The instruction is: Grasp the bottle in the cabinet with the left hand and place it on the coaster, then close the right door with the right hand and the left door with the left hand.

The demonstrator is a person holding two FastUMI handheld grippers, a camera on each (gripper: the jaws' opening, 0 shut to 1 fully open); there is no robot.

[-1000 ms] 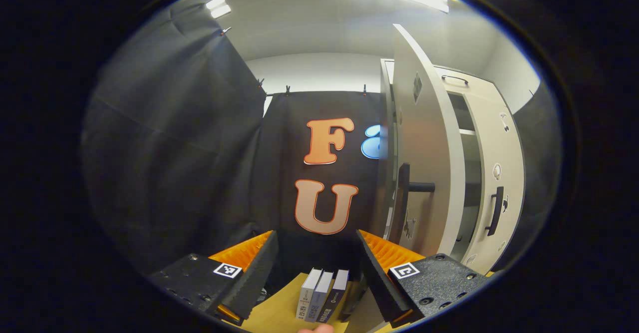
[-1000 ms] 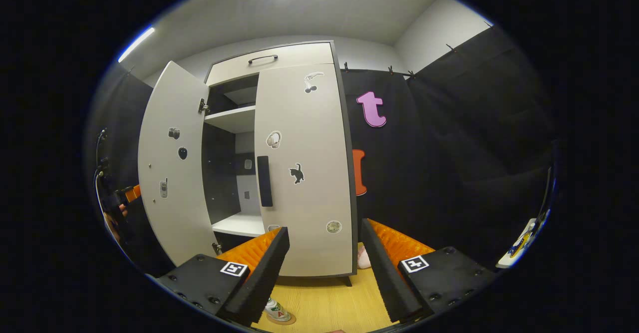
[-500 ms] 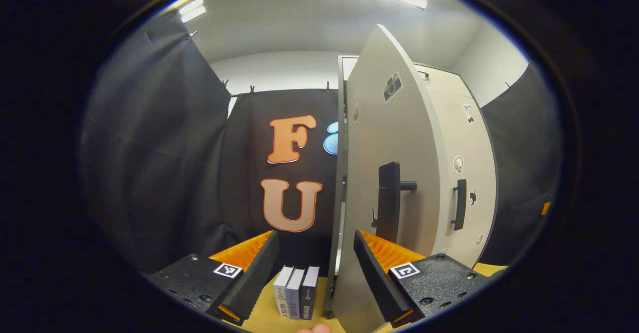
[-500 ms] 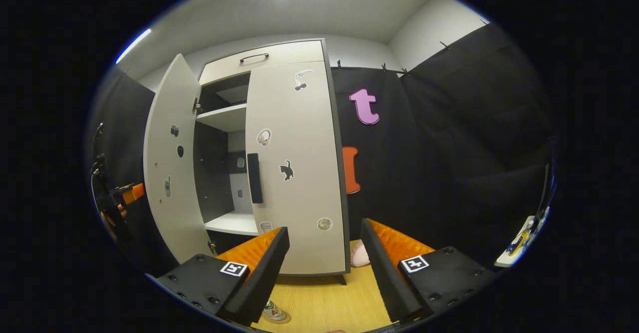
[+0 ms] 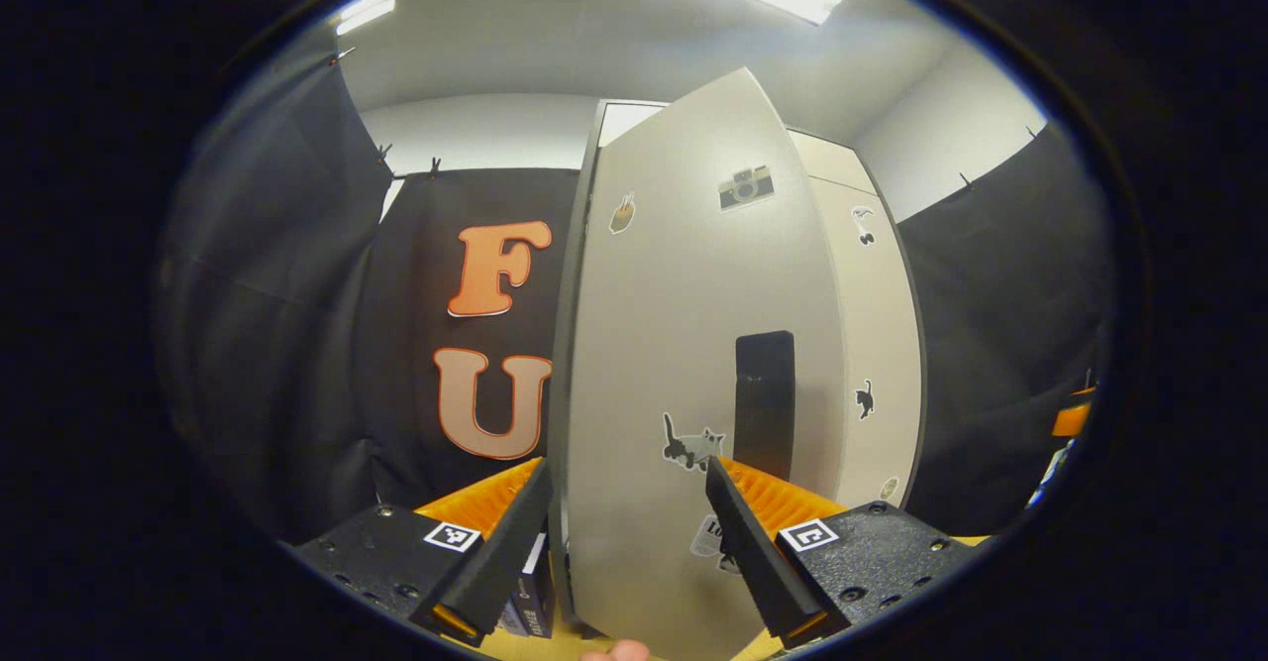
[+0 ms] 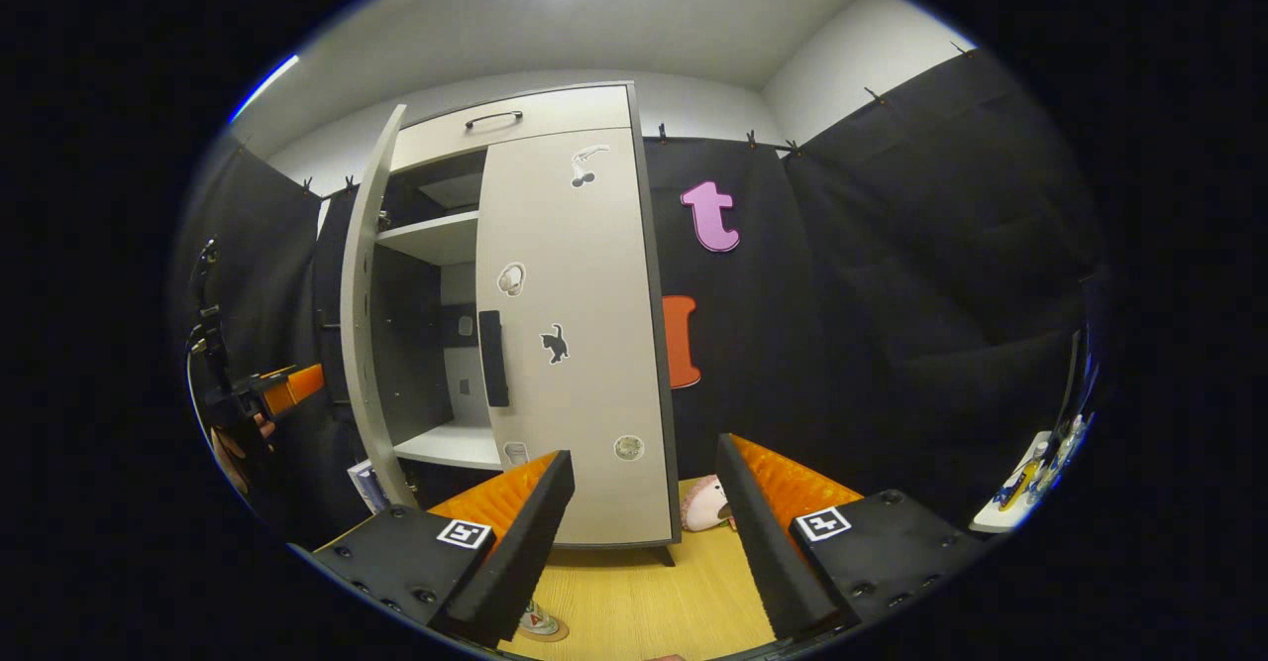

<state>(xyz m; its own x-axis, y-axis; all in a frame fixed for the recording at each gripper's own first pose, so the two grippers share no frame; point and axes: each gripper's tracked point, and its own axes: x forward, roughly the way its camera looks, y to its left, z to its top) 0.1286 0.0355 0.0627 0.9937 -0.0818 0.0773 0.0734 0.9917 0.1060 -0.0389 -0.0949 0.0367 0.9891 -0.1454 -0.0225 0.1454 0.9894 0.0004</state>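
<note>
The pale cabinet [image 6: 555,344] stands on a wooden table with its right door [image 6: 575,364] shut. Its left door [image 6: 362,324] is ajar and seen almost edge on, with shelves showing behind it. In the left gripper view that left door [image 5: 684,344] faces me close up, with stickers and a black handle [image 5: 764,403] on it. My left gripper [image 5: 624,552] is open, and the door's lower part lies between its fingers. It also appears as the left gripper [image 6: 265,393], held in a hand left of the door. My right gripper [image 6: 644,542] is open and holds nothing. The bottle [image 6: 535,621] stands on a brown coaster [image 6: 553,632], half hidden by a finger.
Several books [image 5: 535,592] stand on the table left of the cabinet; the books [image 6: 367,488] also peek out beside the open door. A pink plush toy [image 6: 705,504] lies by the cabinet's right foot. A white object [image 6: 1030,483] sits at the far right.
The left door has swung well toward shut. The left gripper has moved round with it, so the door's face now looks at it head on. The right gripper has barely shifted.
</note>
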